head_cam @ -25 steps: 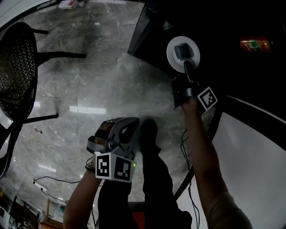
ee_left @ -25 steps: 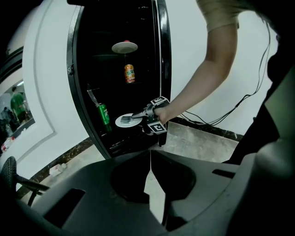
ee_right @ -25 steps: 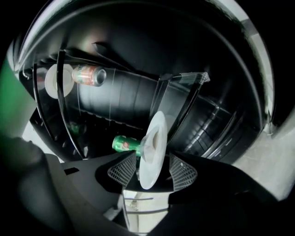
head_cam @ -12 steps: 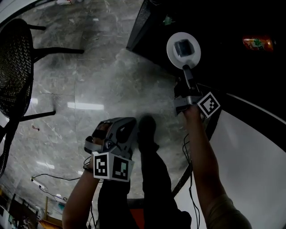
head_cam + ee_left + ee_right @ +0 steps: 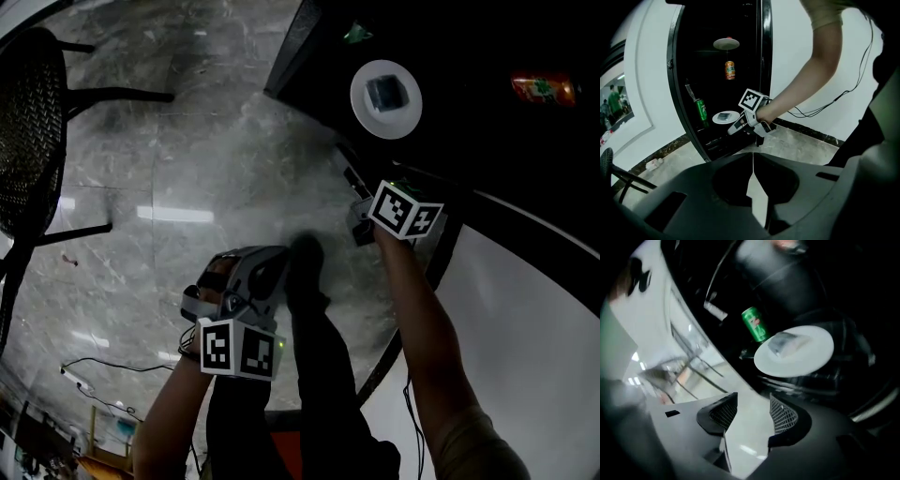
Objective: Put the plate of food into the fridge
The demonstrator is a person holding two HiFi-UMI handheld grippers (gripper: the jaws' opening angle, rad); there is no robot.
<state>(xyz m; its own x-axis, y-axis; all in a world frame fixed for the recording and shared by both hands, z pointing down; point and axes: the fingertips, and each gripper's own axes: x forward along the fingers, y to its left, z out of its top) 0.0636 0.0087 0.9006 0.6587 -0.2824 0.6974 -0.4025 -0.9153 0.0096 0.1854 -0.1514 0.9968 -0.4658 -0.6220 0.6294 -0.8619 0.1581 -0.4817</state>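
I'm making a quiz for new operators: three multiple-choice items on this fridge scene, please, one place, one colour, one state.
1. Where is the round white plate of food? A) on the floor B) inside the dark fridge C) on a chair
2. What colour is the metal drinks can beside that plate? A) green B) blue C) white
3. The right hand-held gripper is: A) shut on the plate B) open, empty C) shut, empty
Answers: B, it sits within the fridge's dark interior; A, its side is green; B, its jaws have just been opening and stand apart, nothing between.
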